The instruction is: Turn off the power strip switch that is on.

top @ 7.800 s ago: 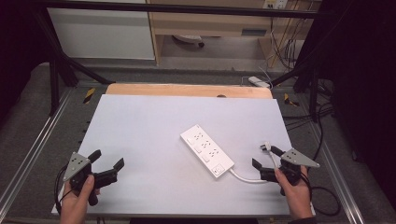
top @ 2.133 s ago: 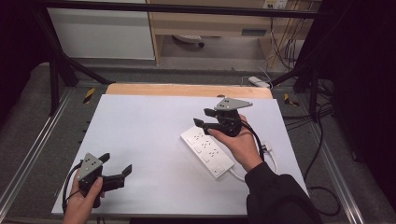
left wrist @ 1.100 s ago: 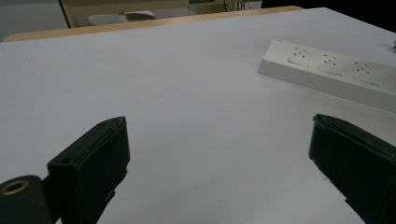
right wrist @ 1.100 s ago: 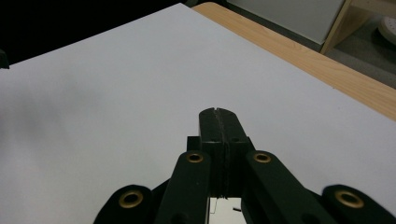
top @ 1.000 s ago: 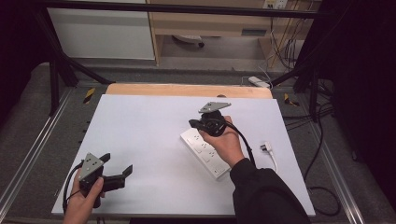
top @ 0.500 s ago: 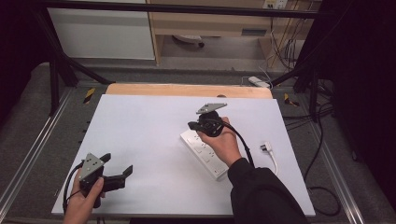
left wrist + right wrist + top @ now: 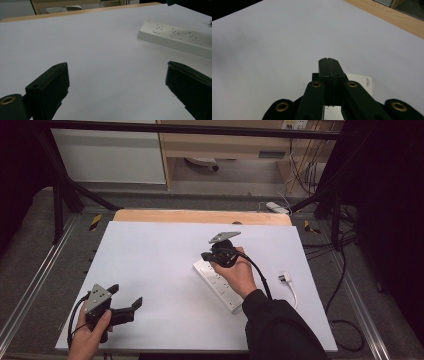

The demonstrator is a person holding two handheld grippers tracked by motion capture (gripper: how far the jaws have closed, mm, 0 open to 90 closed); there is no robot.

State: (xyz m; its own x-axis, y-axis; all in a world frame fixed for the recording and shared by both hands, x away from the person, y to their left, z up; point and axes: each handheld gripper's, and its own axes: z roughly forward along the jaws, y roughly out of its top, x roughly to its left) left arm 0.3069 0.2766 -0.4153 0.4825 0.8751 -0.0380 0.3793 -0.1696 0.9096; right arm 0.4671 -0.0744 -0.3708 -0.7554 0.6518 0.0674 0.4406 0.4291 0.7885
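A white power strip (image 7: 227,297) lies aslant in the middle of the white table (image 7: 150,250), its sockets facing up (image 7: 175,37). Its white cable runs right to a plug (image 7: 285,277) lying on the table. My right gripper (image 7: 205,256) hovers over the strip's far end, pointing left, jaws shut with nothing between them (image 7: 328,61); the strip's end (image 7: 362,82) shows just beneath them. My left gripper (image 7: 126,296) is held at the front left, open and empty (image 7: 116,85), aimed toward the strip.
A wooden strip (image 7: 200,216) borders the table's far edge. Metal rails (image 7: 40,280) run along both sides. Black cables (image 7: 345,295) trail on the floor at the right. A white cabinet (image 7: 110,155) and shelf stand beyond.
The right hand came from the table's front right to the strip's far end, and over the last second shifted only slightly. The left hand has kept its place.
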